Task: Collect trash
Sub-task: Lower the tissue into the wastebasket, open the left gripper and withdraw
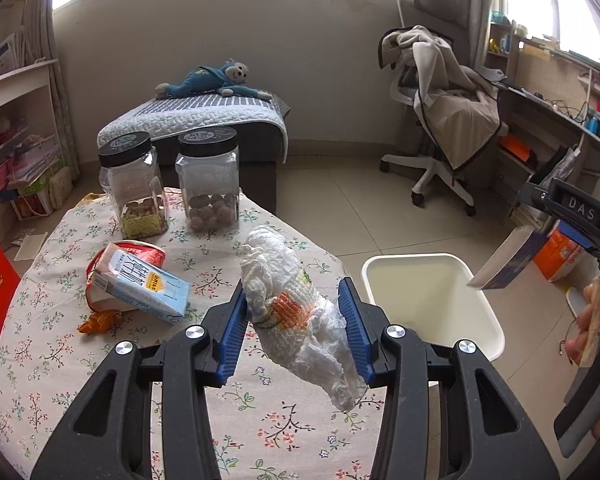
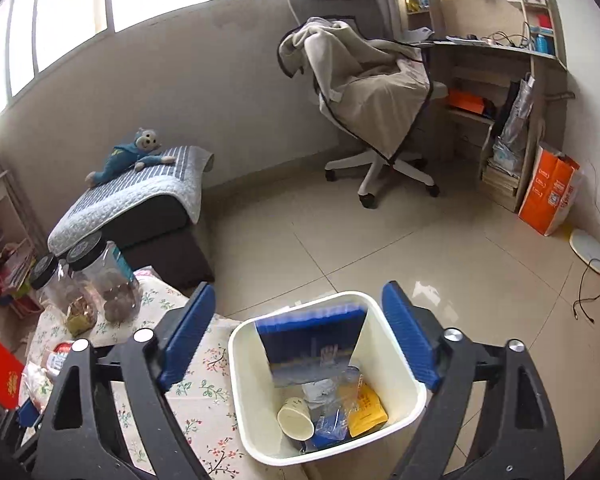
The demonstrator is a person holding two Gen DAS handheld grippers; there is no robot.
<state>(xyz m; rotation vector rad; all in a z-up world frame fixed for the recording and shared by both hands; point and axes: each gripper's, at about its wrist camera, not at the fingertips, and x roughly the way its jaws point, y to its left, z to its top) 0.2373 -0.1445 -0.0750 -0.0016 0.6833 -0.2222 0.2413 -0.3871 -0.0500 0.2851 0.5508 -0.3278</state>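
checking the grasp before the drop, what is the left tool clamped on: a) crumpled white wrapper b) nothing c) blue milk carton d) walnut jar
a: the left tool has its blue pads pressed on the crumpled white wrapper; the carton lies on the table.

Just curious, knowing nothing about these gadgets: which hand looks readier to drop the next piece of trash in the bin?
The left. Its tongs grip a crumpled plastic wrapper above the table, beside the white bin. The right tongs hang open and empty over the bin.
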